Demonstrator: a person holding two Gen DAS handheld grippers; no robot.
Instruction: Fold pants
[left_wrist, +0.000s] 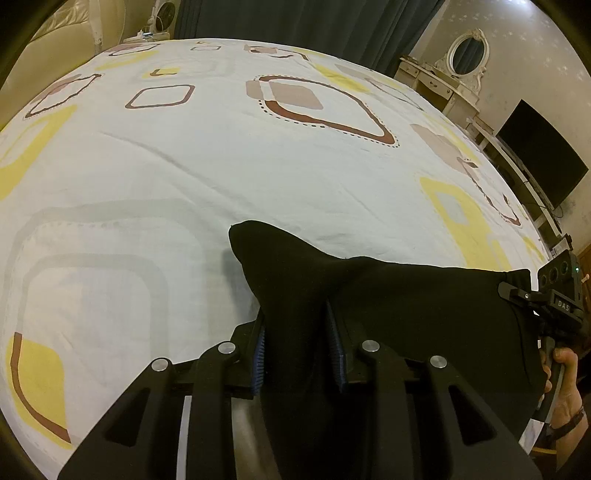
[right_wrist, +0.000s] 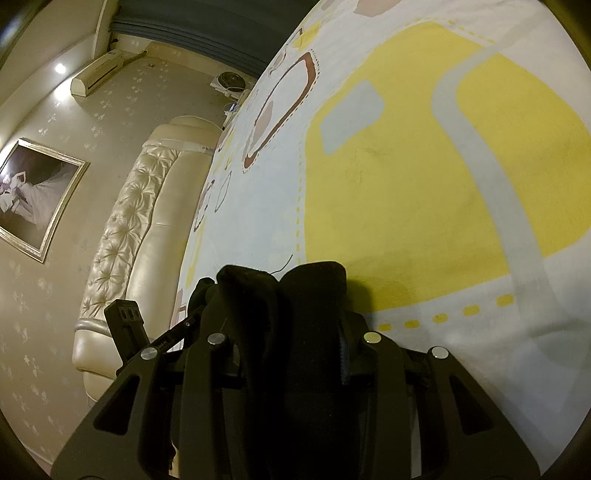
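The black pants (left_wrist: 406, 306) are held up over the bed, stretched between both grippers. My left gripper (left_wrist: 297, 332) is shut on one end of the cloth, which bunches between its blue-padded fingers (left_wrist: 260, 354) and sticks up past them. My right gripper shows at the right edge of the left wrist view (left_wrist: 517, 288), shut on the other end. In the right wrist view the right gripper (right_wrist: 291, 332) is shut on a thick wad of the black pants (right_wrist: 295, 295). The left gripper (right_wrist: 177, 332) shows there at the lower left.
A white bedsheet (left_wrist: 221, 166) with yellow, brown and grey shapes covers the bed, also in the right wrist view (right_wrist: 406, 184). A cream tufted headboard (right_wrist: 140, 229) stands at one side. A dressing table with mirror (left_wrist: 454, 74) and a dark TV screen (left_wrist: 539, 155) stand beyond the bed.
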